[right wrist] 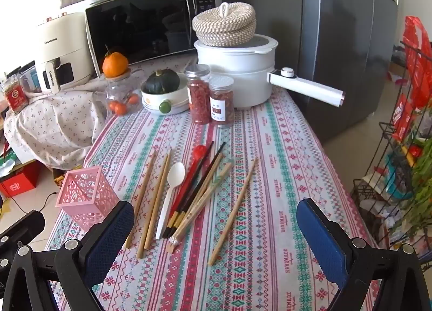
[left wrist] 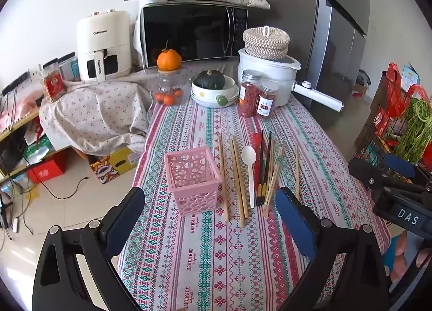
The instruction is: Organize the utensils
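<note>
A pink perforated basket (left wrist: 192,177) stands empty on the patterned tablecloth (left wrist: 216,257); it also shows in the right wrist view (right wrist: 86,196). To its right lie several wooden chopsticks (left wrist: 237,184), a white plastic spoon (left wrist: 249,168), a red spoon (left wrist: 256,139) and dark chopsticks (left wrist: 266,165). In the right wrist view the chopsticks (right wrist: 155,197), white spoon (right wrist: 171,197), red spoon (right wrist: 199,153) and one separate chopstick (right wrist: 235,209) lie ahead. My left gripper (left wrist: 213,219) is open and empty, near the basket and utensils. My right gripper (right wrist: 216,232) is open and empty above the utensils; it also shows at the right edge of the left wrist view (left wrist: 378,173).
At the table's far end stand a white pot (right wrist: 237,73) with a long handle, two jars (right wrist: 210,97), a bowl with a squash (right wrist: 163,89) and a glass jar with an orange (right wrist: 116,78). A microwave (left wrist: 194,33), an air fryer (left wrist: 104,43) and a fridge (right wrist: 345,41) stand behind. A wire rack (right wrist: 405,162) is right.
</note>
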A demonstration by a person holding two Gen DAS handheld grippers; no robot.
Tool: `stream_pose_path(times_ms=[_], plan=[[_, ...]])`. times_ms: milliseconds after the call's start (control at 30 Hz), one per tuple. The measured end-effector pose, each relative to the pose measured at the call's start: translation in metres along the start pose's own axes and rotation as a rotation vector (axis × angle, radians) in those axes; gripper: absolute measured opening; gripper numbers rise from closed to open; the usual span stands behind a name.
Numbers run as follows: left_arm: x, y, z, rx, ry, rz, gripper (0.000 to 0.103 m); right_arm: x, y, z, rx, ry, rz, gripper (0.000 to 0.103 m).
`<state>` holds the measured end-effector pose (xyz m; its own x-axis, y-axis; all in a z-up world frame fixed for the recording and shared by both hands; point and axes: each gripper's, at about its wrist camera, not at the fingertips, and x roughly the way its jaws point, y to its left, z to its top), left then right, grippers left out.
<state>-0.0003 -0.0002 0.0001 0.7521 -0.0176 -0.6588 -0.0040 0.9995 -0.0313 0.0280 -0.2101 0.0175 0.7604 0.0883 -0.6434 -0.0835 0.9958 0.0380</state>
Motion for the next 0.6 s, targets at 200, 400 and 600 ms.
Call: stream_pose_path(times_ms=[200, 400, 600], plan=[[-0.003, -0.003, -0.001, 0.003, -0.015, 0.008, 0.101, 0.003, -0.001, 0.003, 0.007, -0.001, -0.014, 0.099], [-0.006, 0.005, -0.001, -0.011, -0.004, 0.000, 0.102, 0.008, -0.001, -0.003, -0.014, 0.006, -0.012, 0.099], [0.001, 0.006, -0.001, -0.013, 0.009, 0.005, 0.102, 0.010, 0.000, -0.005, -0.014, 0.004, -0.012, 0.099]])
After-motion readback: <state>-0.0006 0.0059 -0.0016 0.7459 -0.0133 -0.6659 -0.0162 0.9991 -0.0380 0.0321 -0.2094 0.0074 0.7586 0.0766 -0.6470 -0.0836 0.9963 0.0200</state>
